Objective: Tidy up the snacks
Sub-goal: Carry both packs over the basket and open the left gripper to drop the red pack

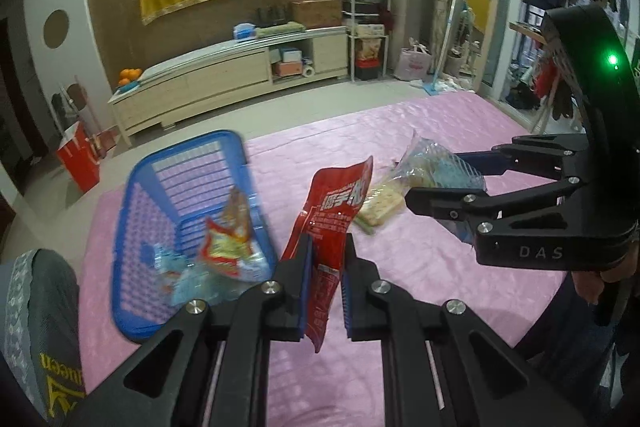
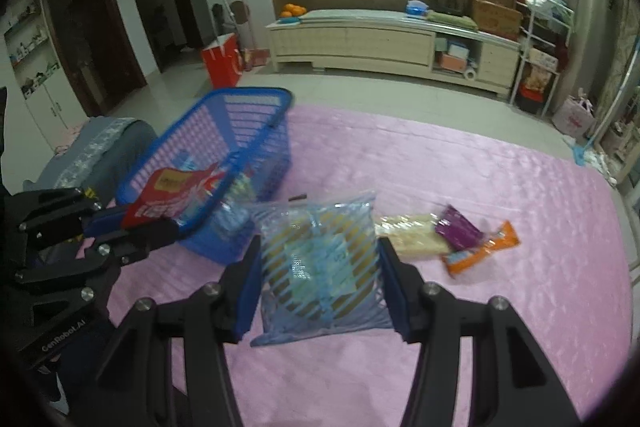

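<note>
**Both grippers loaded, basket waiting at the left**

The blue slotted plastic basket [image 2: 224,163] sits at the left of the pink quilted cloth [image 2: 500,211], already holding a few packets, so carried snacks likely head there. Beside it, the left gripper [image 1: 326,267] has its jaws pinching a red foil snack sachet [image 1: 336,211], held upright and clear of the cloth. Further right, the right gripper [image 2: 318,275] clamps a blue-striped clear bag of biscuits [image 2: 320,267] across its width. Three loose packets [image 2: 460,235] lie beyond, still unsorted.
</note>
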`<state>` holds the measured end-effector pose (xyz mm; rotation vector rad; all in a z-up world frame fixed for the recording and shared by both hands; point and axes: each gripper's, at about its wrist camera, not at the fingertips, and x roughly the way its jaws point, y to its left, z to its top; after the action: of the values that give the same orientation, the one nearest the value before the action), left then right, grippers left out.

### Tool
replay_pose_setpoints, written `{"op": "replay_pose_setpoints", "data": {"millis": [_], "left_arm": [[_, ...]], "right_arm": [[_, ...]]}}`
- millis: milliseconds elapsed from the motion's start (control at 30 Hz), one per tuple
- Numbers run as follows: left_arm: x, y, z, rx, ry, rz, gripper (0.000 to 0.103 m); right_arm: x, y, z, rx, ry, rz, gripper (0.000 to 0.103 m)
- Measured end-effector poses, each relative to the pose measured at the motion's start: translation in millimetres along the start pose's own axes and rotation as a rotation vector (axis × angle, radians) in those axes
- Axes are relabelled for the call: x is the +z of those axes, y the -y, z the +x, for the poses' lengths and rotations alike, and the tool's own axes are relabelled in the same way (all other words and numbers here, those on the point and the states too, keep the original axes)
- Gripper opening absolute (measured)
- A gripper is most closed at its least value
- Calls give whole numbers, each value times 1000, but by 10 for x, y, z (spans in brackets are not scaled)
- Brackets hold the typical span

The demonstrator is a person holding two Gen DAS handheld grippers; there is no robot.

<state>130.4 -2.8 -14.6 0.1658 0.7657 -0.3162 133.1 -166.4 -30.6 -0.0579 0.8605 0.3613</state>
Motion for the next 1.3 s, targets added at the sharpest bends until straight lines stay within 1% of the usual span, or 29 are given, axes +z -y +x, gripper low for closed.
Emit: {"op": "replay_pose_setpoints", "data": {"millis": [167,267,367,467,667,867,1033,1100,1233,1300], "left_arm": [[-25,-324,-130,75,-6,3,12],[-8,-531,-147,97,-9,-18,12],[10,-712,-183,110,-10,-45,12],[22,-876,-171,119,-10,-67,12],[44,-1133,-23,113,-41,-103,12],[72,-1301,227,104,-79,-116,12],[116,-1387,470,89,-107,-118,12],[119,-1431,555,80,-116,-116,12],[145,-1421,670,74,-120,-102,12],[165,-1407,705,76,-124,-91,15]], "right_arm": [[204,-301,84,35,8,-22,58],[350,-485,154,43,14,-48,58],[457,-637,223,43,10,-68,58],[563,-746,309,63,5,-81,58],[737,-944,550,79,-7,-112,58],[786,-946,846,50,-41,-117,58],[798,-860,1032,60,-65,-82,58],[798,-820,1069,57,-71,-77,58],[816,-739,1047,34,-47,-73,58],[812,-703,1039,29,-48,-70,58]]}}
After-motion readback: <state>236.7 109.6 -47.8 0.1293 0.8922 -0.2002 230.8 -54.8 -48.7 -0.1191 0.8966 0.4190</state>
